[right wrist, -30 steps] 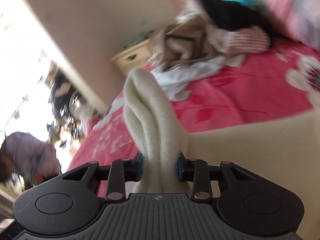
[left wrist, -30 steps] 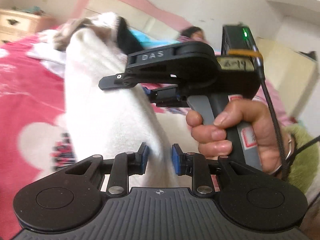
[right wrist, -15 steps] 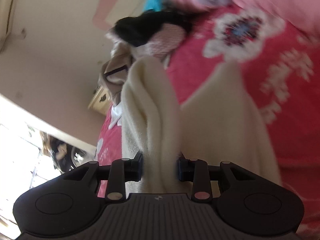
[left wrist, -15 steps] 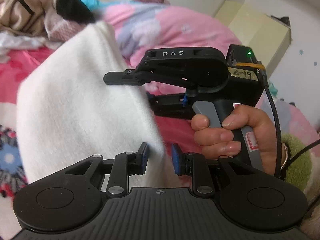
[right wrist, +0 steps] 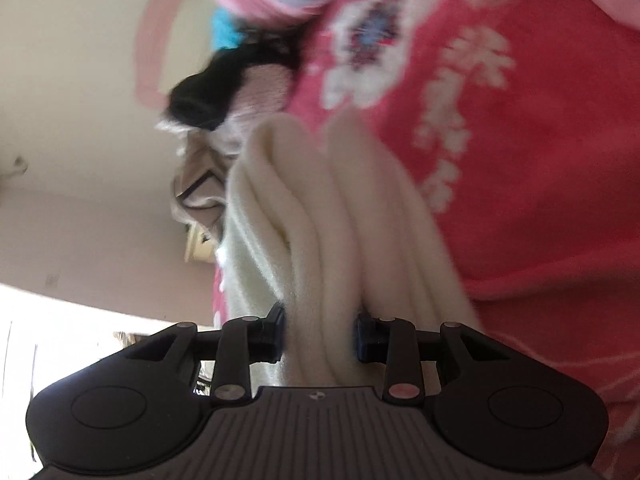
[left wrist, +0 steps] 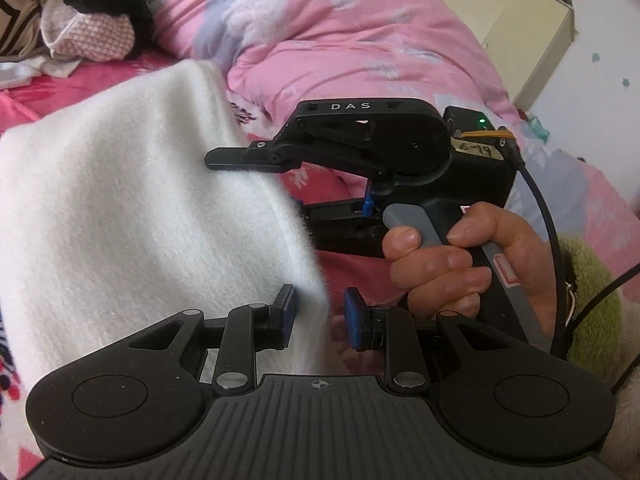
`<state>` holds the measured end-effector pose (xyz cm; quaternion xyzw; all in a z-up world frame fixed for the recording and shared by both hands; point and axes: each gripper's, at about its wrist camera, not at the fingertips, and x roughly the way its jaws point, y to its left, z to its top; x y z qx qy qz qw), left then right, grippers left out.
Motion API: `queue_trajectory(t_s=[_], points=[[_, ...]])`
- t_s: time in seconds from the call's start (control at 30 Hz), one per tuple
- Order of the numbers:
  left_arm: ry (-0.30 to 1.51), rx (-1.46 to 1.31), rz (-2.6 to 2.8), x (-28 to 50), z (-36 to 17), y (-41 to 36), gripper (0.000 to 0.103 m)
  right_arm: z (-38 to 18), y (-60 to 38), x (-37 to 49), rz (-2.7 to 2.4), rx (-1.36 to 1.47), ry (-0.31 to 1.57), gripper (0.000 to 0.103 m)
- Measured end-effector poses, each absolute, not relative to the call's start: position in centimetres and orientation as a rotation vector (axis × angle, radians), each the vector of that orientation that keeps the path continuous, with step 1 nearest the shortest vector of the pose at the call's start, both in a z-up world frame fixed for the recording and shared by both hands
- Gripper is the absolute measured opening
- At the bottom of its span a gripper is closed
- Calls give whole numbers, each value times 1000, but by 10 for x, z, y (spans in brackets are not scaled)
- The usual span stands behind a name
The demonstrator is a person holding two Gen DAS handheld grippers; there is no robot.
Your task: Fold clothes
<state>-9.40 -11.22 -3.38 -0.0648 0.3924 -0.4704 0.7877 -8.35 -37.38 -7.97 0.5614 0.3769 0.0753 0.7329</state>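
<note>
A white fleece garment hangs in a broad sheet over the red floral bedsheet. My left gripper is shut on the garment's lower right edge, and the cloth runs down between its blue pads. My right gripper, held by a hand, grips the same edge a little farther up. In the right wrist view the garment is a thick bundle of folds. My right gripper is shut on that bundle, and the view is rolled sideways.
A pink quilt lies bunched across the bed behind the garment. A pile of other clothes sits at the back left, the same pile that shows in the right wrist view. A cream cabinet stands at the back right.
Both grippers swung across the bed and sank, keeping their hold. The garment went from a narrow hanging strip to a wide sheet. The right gripper rolled, so its view now lies sideways.
</note>
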Motion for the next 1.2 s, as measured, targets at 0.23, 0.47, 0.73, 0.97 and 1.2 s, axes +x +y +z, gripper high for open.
queue_trajectory(t_s=[0.23,0.47,0.73,0.97,1.2], points=[[877,-170,-1026,-88,-38,-114,31,-70,-388,-95,126,1224,874,54],[832,-159,-1061,-96,-25,-117,50,0,-389,-143,36,833,839,57],[745,-173,-1070,-116,-3,-101,63,25,-340,-135,82,692,918,59],[692,-213,-861,-118,11,-47,64,-3,-345,-145,65,896,1021,65],[819,-405,-556,-111,-25,26,63,-32,-316,-128,86,827,1098,34]])
